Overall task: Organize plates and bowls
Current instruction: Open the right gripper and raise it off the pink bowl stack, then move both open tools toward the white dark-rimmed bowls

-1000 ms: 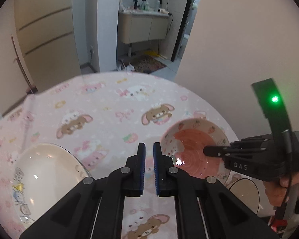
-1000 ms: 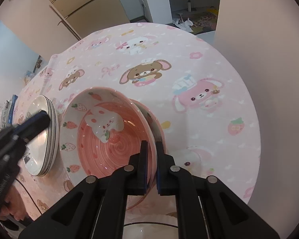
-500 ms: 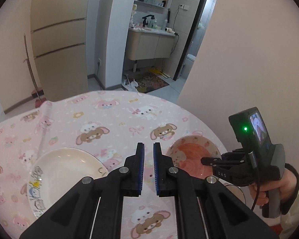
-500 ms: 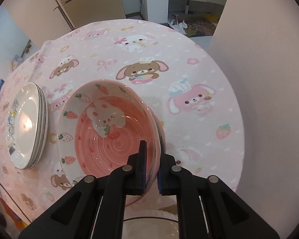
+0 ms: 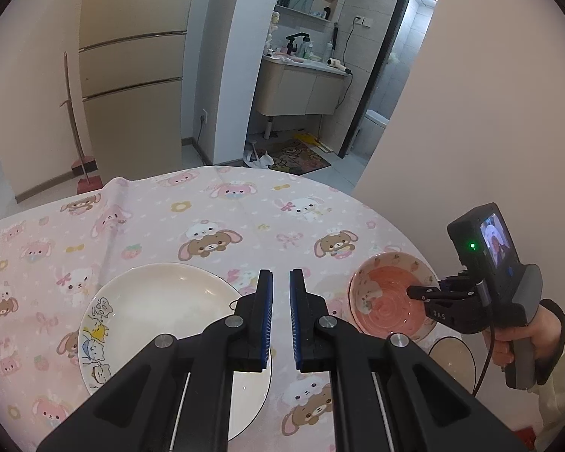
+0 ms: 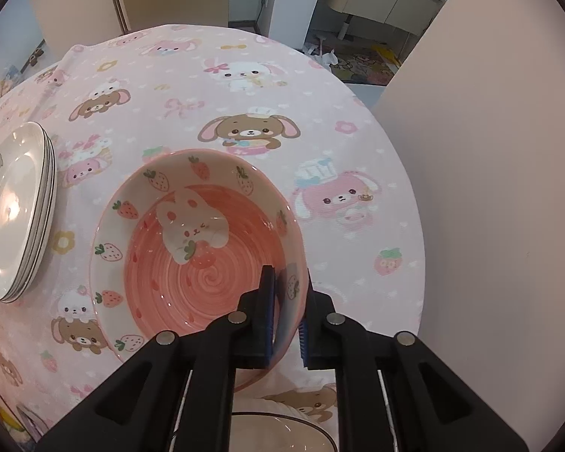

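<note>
On the round table with the pink cartoon tablecloth (image 5: 162,226), things are lying as follows from left to right. Farthest left, a stack of white plates (image 6: 15,211) is sitting flat on the cloth; the top plate (image 5: 162,312) is showing small cartoon figures along its near-left rim. The left gripper (image 5: 280,316) is hovering above the near-right part of that stack, its 2 blue-padded jaws standing close together with only a narrow gap and nothing between them, so it is closed and holding nothing.

Further right, the pink strawberry bowl (image 6: 207,248), with a rabbit painted inside, is resting on the cloth, well apart from the plates. The right gripper (image 6: 288,316) is pinching the bowl's near-right rim: 1 jaw is sitting inside the bowl, the other outside, and the wall is passing between the pads. A person's hand (image 5: 523,339) in a pale sleeve is holding that gripper's handle. Just nearer than the bowl, another dish with a dark rim (image 6: 282,433) is peeking in at the bottom edge.
</note>
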Tool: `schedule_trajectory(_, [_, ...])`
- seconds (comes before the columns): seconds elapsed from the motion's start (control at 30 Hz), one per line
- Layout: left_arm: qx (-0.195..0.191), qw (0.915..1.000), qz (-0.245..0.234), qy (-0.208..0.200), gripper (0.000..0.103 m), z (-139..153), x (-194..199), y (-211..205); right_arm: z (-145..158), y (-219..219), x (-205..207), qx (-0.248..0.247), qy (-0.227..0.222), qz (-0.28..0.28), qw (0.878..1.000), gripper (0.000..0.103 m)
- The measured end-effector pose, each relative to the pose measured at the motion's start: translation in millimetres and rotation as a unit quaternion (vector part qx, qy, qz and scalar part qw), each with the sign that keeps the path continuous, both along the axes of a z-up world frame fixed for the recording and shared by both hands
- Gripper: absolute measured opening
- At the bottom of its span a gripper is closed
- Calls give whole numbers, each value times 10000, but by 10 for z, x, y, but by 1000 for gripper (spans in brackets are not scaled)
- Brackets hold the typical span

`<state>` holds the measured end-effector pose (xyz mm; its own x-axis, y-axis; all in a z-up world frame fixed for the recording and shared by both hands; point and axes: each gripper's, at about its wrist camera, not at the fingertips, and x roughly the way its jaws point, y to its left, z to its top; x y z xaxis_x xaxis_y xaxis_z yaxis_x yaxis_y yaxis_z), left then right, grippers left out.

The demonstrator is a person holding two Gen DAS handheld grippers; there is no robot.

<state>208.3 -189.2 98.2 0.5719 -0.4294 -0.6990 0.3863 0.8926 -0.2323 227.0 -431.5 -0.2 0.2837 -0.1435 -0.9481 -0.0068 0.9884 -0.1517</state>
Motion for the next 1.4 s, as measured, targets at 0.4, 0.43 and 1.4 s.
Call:
schedule_trajectory(0.4, [74, 9994, 5, -342, 8, 81, -162, 98, 207, -102, -135, 309, -214, -118, 9992, 10])
schedule_trajectory(0.43, [63, 9993, -16, -358, 8, 95, -184, 92, 219, -107, -150, 312, -231, -135, 9992, 10])
schedule_trajectory(1.4, [67, 9938, -449, -1015, 87, 267, -1176, -68, 881, 111, -1607, 755, -1882, 153, 9791, 10])
